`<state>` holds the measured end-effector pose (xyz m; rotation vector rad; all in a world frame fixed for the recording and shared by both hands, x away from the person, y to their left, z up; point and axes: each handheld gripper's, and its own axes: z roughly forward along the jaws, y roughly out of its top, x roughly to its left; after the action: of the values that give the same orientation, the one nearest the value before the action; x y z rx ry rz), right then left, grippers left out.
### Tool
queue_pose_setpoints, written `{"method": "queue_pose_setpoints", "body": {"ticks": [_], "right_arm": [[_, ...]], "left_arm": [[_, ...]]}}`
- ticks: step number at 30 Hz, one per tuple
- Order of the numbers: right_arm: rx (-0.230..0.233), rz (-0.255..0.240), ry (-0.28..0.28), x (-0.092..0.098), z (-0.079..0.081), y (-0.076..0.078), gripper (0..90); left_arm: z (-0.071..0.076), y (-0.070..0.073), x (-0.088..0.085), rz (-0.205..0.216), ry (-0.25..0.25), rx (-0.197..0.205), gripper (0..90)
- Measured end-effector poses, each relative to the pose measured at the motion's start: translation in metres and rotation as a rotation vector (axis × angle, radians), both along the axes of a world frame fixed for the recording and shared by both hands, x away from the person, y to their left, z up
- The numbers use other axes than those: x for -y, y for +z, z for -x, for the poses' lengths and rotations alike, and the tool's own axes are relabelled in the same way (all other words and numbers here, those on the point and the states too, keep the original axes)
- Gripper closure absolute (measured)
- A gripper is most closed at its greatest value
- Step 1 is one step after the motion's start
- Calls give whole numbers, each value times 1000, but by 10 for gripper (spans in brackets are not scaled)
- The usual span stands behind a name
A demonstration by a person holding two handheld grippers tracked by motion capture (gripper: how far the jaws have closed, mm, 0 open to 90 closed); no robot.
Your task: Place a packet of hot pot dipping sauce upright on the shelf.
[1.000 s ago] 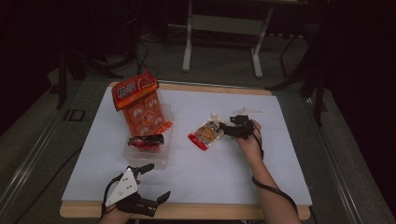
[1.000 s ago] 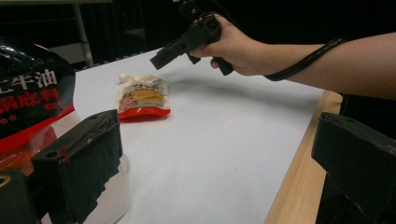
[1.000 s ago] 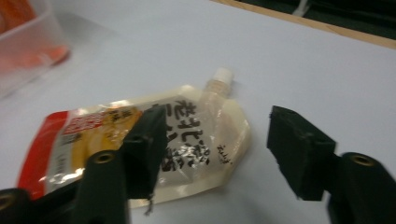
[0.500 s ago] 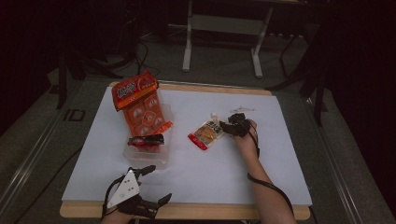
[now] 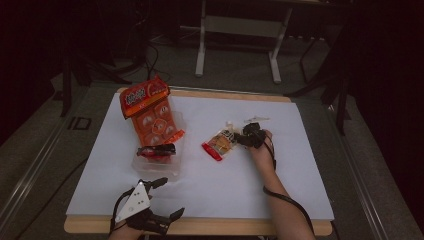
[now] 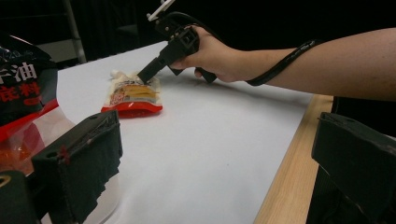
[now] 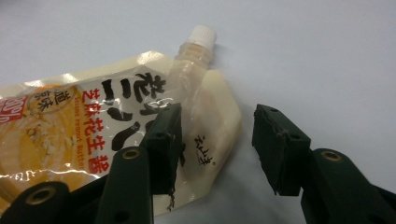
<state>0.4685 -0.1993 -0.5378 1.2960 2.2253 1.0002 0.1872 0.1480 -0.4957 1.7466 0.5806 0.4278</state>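
Note:
A spouted pouch (image 5: 220,144) with a white cap, cream top and red bottom edge lies flat at the middle of the white sheet (image 5: 250,185). My right gripper (image 5: 242,137) points down at the pouch's capped end. In the right gripper view one finger (image 7: 163,140) rests over the pouch (image 7: 93,135) and the other stands on the sheet just off its corner, with a gap to the pouch, so the right gripper (image 7: 217,140) is open around that corner. Its jaws have just been closing. My left gripper (image 5: 170,198) is open with nothing in it at the front left edge.
An orange snack bag (image 5: 150,112) lies at the back left, partly over a clear plastic tray (image 5: 160,167) with a red and black item (image 5: 156,150) on it. The table's wooden front edge (image 5: 225,226) runs along the bottom. Metal stands rise behind the table.
My right gripper has sunk a little onto the pouch's capped end and its jaws stand narrower. The left gripper has kept still.

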Motion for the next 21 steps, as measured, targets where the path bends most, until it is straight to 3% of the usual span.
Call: {"method": "queue_pose_setpoints", "body": {"ticks": [2, 9, 12, 21], "right_arm": [[1, -3, -1, 0, 0, 0, 553], [-12, -2, 47, -8, 4, 1, 856], [-8, 26, 49, -12, 6, 3, 880], [20, 0, 53, -10, 14, 16, 892]], "left_arm": [[0, 0, 0, -1, -2, 0, 23], [0, 0, 1, -3, -4, -1, 23], [0, -1, 1, -7, -7, -4, 23], [-2, -1, 1, -4, -3, -9, 23]]}}
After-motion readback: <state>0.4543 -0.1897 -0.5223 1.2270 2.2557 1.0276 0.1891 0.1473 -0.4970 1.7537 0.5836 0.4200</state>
